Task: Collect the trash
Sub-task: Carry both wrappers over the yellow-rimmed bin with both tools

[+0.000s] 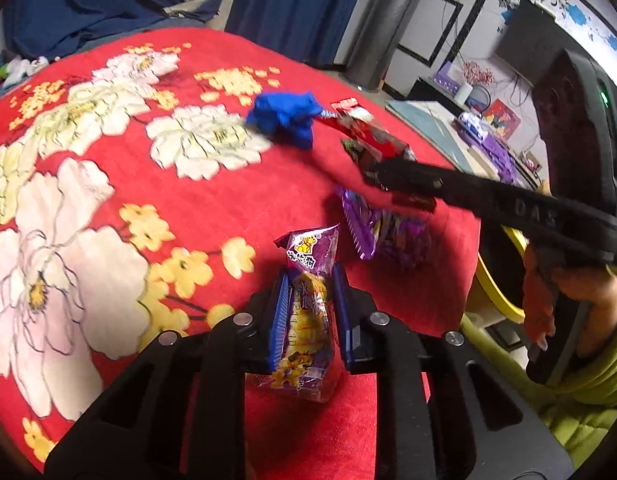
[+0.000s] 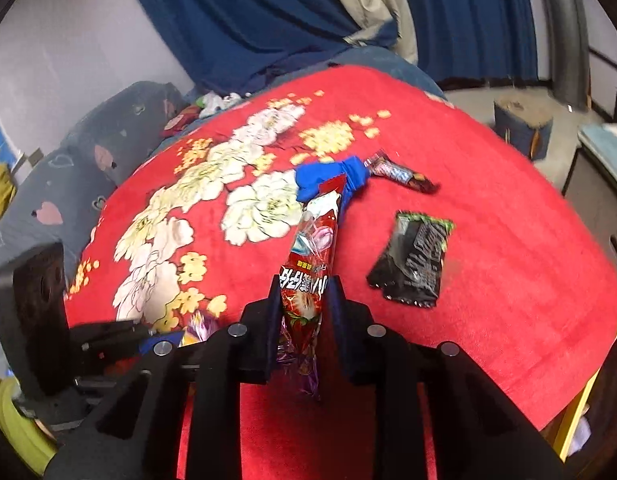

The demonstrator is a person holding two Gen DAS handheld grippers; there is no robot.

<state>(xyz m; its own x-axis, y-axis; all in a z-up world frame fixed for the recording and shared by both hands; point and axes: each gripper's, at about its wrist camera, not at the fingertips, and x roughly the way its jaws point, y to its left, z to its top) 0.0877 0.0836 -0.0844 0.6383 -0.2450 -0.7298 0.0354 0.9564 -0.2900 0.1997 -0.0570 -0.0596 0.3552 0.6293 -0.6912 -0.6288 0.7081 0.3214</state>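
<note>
While the left gripper (image 1: 308,276) clamps a purple wrapper (image 1: 306,312), the right gripper (image 2: 306,292) pinches a red wrapper (image 2: 312,256) above the red blanket (image 2: 488,240).

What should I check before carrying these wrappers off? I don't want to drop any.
1. Left gripper shut on the purple wrapper: ok.
2. Right gripper shut on the red wrapper: ok.
3. Blanket free of trash: not ok; black wrapper, dark candy bar wrapper, blue scrap, second purple wrapper remain.
4. Bin location: cannot tell.
</note>
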